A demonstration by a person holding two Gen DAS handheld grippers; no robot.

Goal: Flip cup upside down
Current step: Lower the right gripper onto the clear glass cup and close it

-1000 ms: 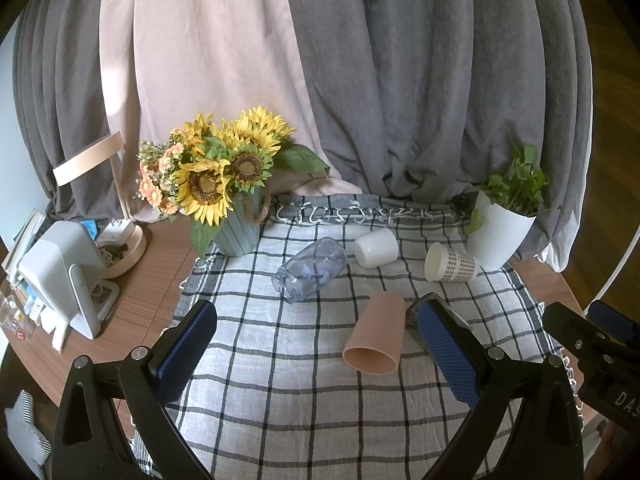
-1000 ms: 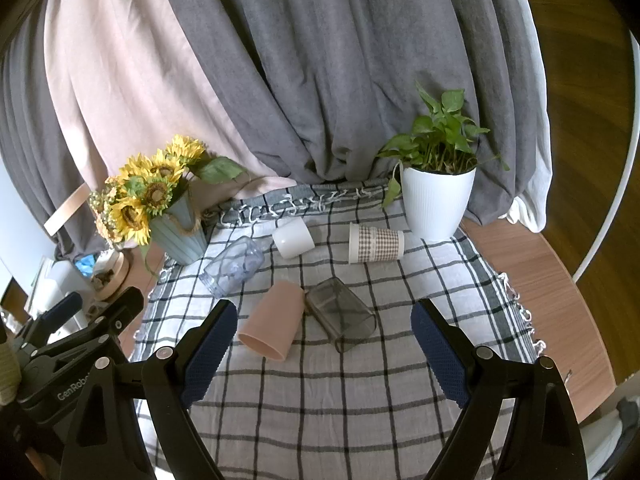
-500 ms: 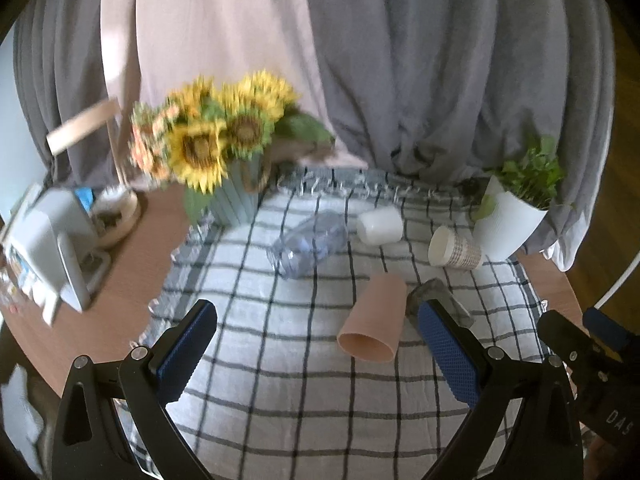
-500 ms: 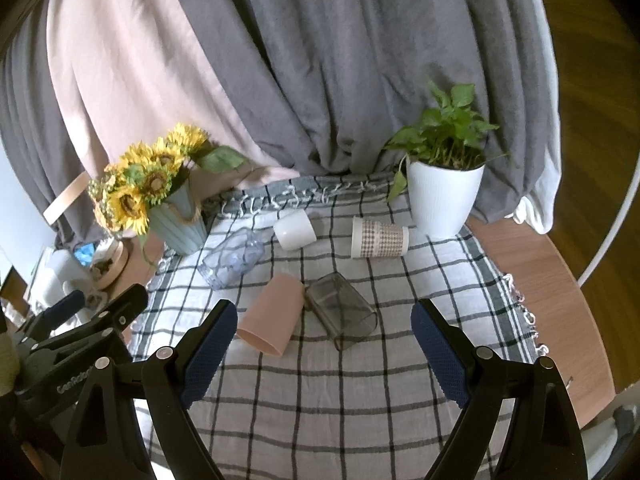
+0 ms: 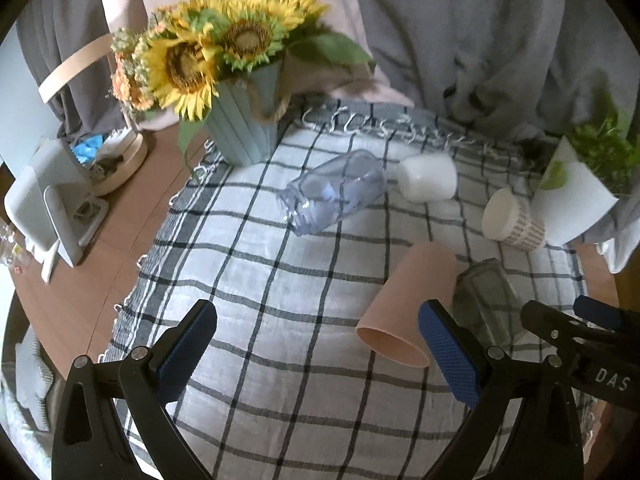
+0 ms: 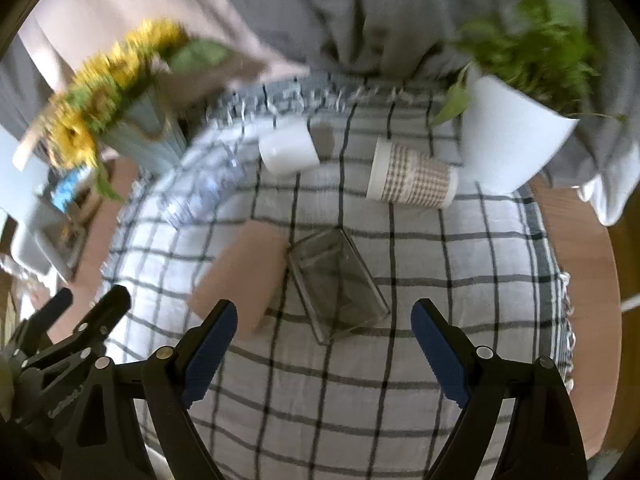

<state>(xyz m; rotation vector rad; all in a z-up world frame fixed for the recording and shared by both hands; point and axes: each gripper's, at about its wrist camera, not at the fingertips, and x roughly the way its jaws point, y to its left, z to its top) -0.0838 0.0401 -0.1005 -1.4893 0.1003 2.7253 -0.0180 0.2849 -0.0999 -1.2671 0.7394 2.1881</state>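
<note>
Both grippers' fingers spread, empty; pink cup (image 5: 408, 304) on side beside left gripper (image 5: 318, 354).

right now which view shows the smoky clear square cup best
The right wrist view: the smoky clear square cup lies on its side, fully visible between the open gripper fingers, beside the pink cup. In the left wrist view, the cup is partly hidden behind the left gripper's finger.

One marking can be read — the white letters "DAS", cut off at the frame edge, on the black body of the right gripper (image 5: 592, 344) as seen from the left wrist view — nothing else is legible.
</note>
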